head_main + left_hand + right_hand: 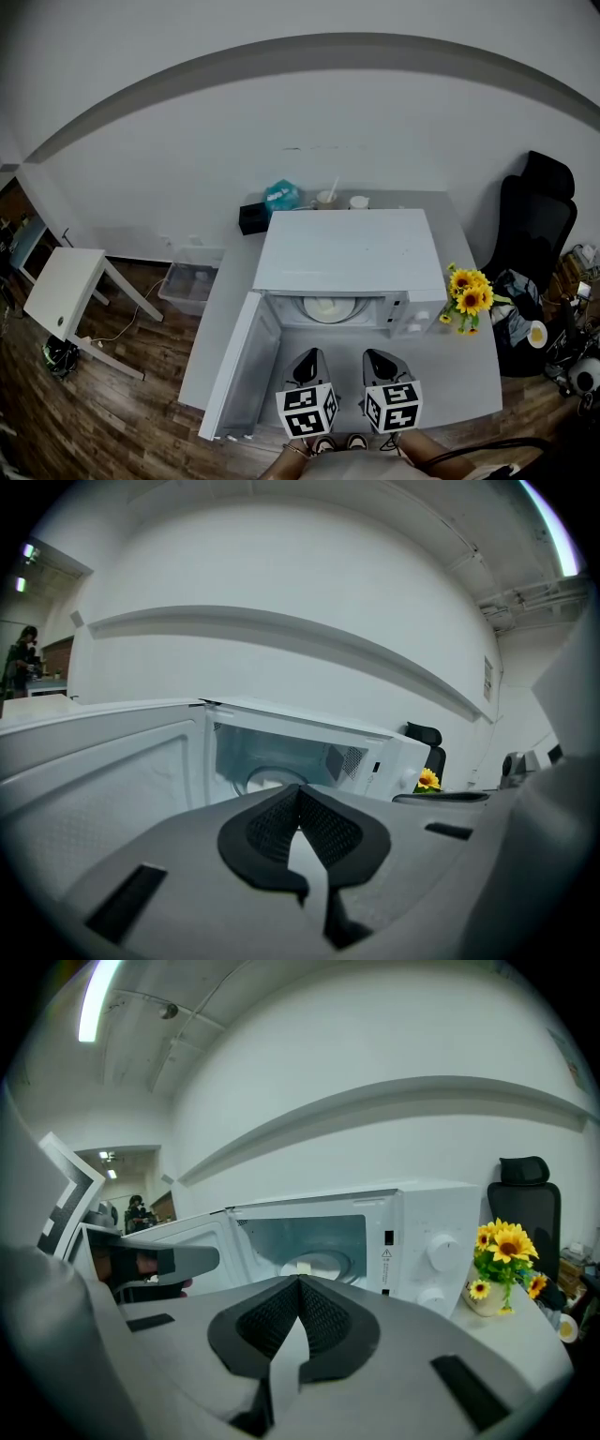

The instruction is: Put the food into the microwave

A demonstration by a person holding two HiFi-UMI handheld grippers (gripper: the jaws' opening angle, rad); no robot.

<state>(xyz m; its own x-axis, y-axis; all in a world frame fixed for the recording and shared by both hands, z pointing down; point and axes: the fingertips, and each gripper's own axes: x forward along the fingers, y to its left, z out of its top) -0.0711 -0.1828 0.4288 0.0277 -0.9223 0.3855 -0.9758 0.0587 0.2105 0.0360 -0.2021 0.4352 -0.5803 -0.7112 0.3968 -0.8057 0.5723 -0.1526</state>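
Note:
The white microwave (347, 248) stands on the grey table (469, 375) with its door (239, 366) swung open to the left. Inside, on the turntable, rests a white plate with pale food (328, 307), also seen as a plate (267, 780) in the left gripper view and a plate (314, 1265) in the right gripper view. My left gripper (312, 356) and right gripper (375, 356) hover side by side in front of the cavity, apart from the plate. Both the left gripper (300, 791) and the right gripper (300, 1283) are shut with nothing between the pads.
A vase of sunflowers (469, 298) stands right of the microwave's control knobs (441, 1252). Behind the microwave are a teal tissue box (281, 195), a black box (254, 217) and cups (326, 199). A black chair (534, 220) is at right, a white side table (66, 286) at left.

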